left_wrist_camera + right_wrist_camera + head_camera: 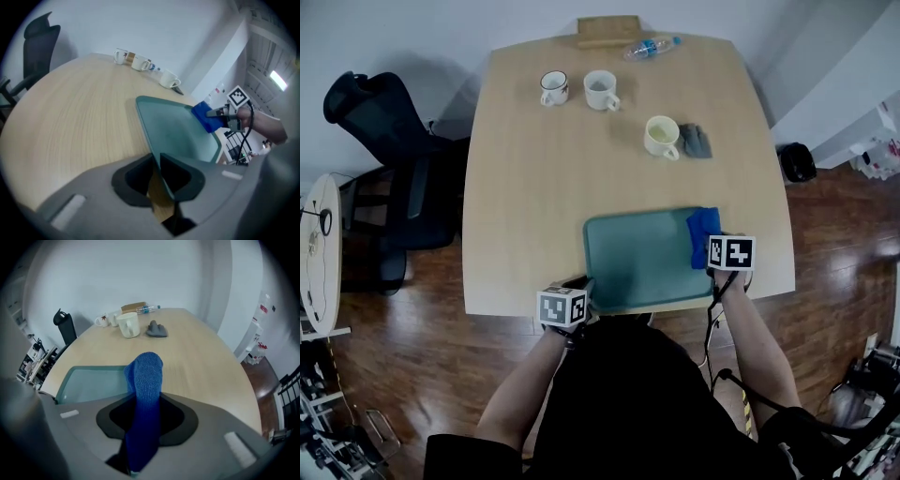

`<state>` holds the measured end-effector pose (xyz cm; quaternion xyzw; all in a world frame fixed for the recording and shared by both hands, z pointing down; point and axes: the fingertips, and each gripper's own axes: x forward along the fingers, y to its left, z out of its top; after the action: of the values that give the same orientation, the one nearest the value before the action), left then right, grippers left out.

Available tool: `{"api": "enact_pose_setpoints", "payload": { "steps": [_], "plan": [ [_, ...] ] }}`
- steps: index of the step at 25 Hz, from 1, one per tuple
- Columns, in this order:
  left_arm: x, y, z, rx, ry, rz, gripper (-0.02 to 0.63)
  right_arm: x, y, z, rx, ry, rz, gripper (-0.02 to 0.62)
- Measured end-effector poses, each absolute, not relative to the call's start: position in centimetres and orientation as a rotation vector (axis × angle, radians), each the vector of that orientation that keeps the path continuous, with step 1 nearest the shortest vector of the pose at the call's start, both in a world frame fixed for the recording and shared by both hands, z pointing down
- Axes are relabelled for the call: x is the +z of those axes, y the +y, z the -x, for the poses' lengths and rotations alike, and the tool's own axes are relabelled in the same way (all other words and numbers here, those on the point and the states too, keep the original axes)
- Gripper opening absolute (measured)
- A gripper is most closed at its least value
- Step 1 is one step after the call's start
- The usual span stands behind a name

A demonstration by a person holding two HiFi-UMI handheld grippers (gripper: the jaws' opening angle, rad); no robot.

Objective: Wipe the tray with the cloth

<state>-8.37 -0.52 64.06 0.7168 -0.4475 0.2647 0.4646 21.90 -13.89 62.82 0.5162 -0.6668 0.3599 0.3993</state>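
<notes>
A teal tray (642, 258) lies on the wooden table near its front edge. My left gripper (580, 287) is at the tray's near left corner, and the tray's rim (149, 136) runs between its jaws, which are shut on it (157, 174). My right gripper (709, 251) is at the tray's right edge, shut on a blue cloth (703, 232). In the right gripper view the cloth (143, 390) stands up from between the jaws (140, 423), with the tray (89, 383) to its left. The left gripper view shows the cloth (206, 116) over the tray's far right rim.
Three mugs (554, 88) (601, 90) (662, 137) stand on the far half of the table, with a grey cloth (696, 141) beside the nearest one. A water bottle (652, 47) and a wooden block (608, 30) lie at the back edge. A black office chair (389, 178) stands left of the table.
</notes>
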Motion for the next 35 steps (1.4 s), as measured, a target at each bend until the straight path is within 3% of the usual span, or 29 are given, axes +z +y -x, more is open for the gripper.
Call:
{"api": "enact_pose_setpoints", "payload": {
  "steps": [6,16,22,27,35],
  "plan": [
    [64.5,-0.3,8.5,0.680,-1.123,-1.764,0.054,64.1,-12.1,-15.9,0.837,-1.722,-1.200,0.117],
    [64.2,-0.5,8.0,0.587,-1.003,-1.788,0.055,63.1,-7.7,3.4,0.810,-1.901,-0.889,0.115],
    [64.0,-0.6,8.6,0.595,-1.005,-1.790,0.055,63.9,-6.3,8.5,0.899,-2.003,-0.796,0.117],
    [64.3,-0.3,8.2,0.561,-0.954,-1.799,0.055,63.7,-7.3,5.2,1.039,-2.030,-0.841,0.115],
    [64.4,-0.2,8.0,0.566,-0.972,-1.784,0.055,63.7,-10.9,-12.6,0.993,-1.833,-1.158,0.117]
  ]
}}
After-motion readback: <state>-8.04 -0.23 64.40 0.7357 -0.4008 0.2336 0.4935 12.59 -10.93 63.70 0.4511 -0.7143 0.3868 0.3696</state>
